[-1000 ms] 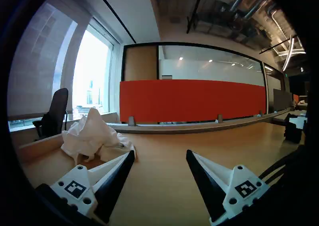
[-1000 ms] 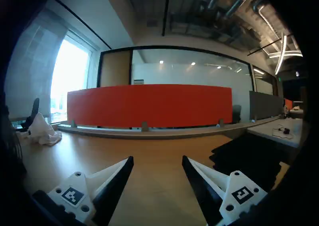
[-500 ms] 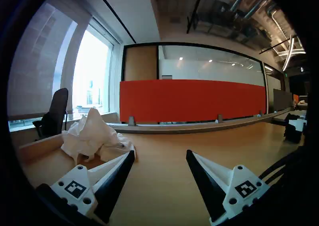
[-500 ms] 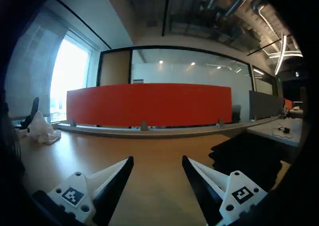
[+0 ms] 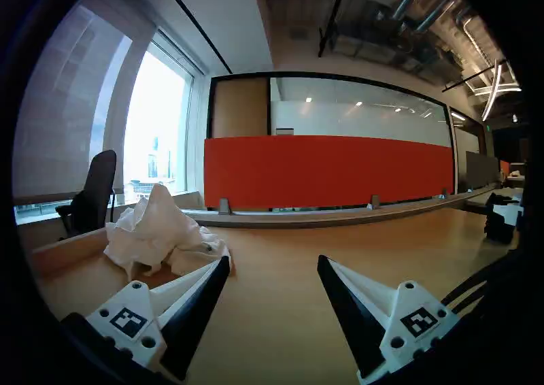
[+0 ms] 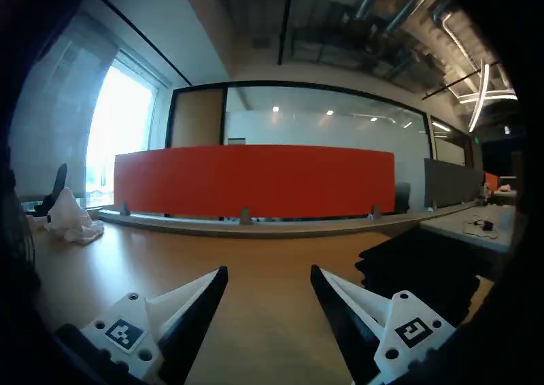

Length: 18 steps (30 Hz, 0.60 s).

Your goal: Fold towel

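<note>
Holding left fingers (image 5: pixel 197 303) and right fingers (image 6: pixel 197 310) apart, empty, above the tabletop (image 5: pixel 285 249) — crumpled white towel (image 5: pixel 160 232) just beyond my left pair.

Light wooden table (image 5: pixel 285 249), crumpled white towel (image 5: pixel 160 235) heaped on it at centre left, red divider (image 5: pixel 326 171) along far edge, black stack (image 6: pixel 428 269) at lower right, kind unclear.

A red screen (image 5: pixel 326 171) lines the far edge of your counter (image 5: pixel 285 276). Past the far left corner you see a black chair (image 5: pixel 92 194) and bright window (image 5: pixel 153 140); a black stack (image 6: pixel 428 269) sits by the right edge.
</note>
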{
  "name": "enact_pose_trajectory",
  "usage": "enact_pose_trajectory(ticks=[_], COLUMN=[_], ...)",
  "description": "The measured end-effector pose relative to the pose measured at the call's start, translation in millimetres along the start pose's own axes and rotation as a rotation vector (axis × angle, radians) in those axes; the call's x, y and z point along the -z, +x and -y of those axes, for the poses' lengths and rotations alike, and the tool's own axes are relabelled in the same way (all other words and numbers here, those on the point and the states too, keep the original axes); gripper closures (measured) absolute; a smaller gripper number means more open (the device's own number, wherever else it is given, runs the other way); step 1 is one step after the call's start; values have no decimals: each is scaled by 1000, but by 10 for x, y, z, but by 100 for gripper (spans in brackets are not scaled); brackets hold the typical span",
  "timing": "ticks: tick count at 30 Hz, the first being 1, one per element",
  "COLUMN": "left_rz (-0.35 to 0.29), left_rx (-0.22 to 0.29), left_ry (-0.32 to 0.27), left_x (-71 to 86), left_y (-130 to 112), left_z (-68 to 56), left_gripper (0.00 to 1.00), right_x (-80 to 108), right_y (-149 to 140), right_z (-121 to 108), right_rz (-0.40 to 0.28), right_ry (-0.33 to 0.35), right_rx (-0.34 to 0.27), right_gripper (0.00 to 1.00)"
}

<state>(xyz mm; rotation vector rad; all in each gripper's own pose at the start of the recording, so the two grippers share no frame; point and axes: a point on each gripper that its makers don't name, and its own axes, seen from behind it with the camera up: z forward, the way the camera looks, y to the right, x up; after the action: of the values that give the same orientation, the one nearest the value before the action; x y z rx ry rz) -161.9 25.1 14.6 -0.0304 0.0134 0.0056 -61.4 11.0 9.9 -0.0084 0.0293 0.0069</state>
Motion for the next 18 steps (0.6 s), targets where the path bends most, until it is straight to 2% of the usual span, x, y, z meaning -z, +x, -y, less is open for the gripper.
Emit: enact_pose_trajectory(ticks=[18], left_rz=[0], left_rx=[0], left_ry=[0], left_x=[4], left_y=[2], left_z=[3], left_gripper=[4], right_x=[18], right_y=[-21], right_z=[0], right_rz=[1], right_ry=[7], right_rx=[-4], right_gripper=[6])
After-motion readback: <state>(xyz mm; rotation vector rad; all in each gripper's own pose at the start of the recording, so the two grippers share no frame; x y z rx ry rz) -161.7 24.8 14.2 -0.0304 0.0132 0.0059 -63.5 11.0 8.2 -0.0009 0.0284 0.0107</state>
